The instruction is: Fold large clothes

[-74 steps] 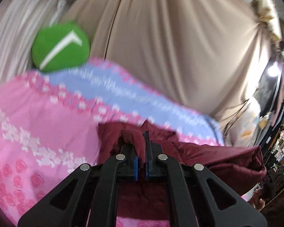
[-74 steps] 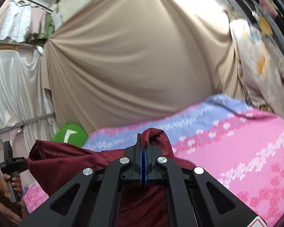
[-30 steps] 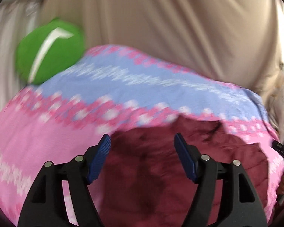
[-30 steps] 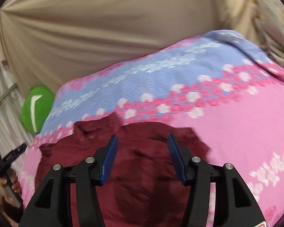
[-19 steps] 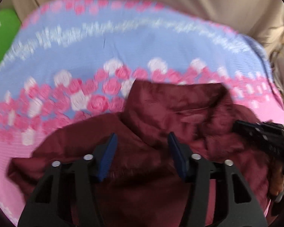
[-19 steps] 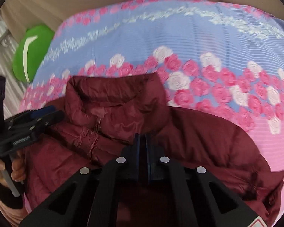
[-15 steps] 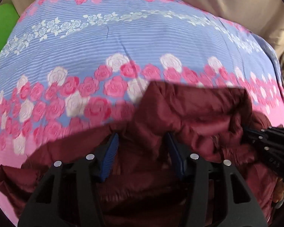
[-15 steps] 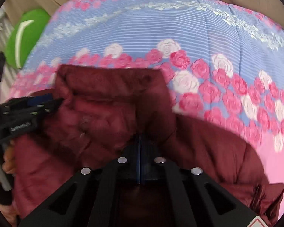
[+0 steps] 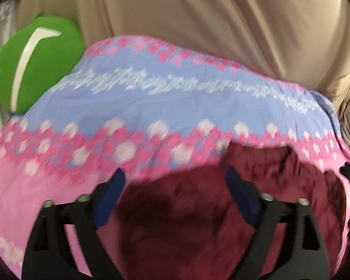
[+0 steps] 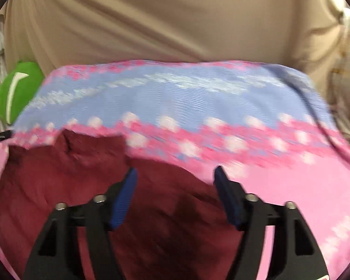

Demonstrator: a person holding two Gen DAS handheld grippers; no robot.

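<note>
Both grippers let go as the dark red jacket settles on the flowered bedspread.

Your left gripper (image 9: 175,186) and right gripper (image 10: 175,182) have just spread their jaws, and nothing is pinched between either pair; the jacket (image 9: 198,210) lies loose beneath and ahead of your fingers, its collar end beyond your left fingertips and toward the right, and beyond your right fingertips toward the left. It looks laid out rather than folded, so judging by this the sleeves and body are yet to be turned in; motion blur hides the creases. The pink-and-blue bedspread (image 10: 198,98) stretches ahead past your fingertips, a green cushion (image 9: 35,70) sits far off to the left, and a beige curtain (image 10: 175,23) closes the room behind.
</note>
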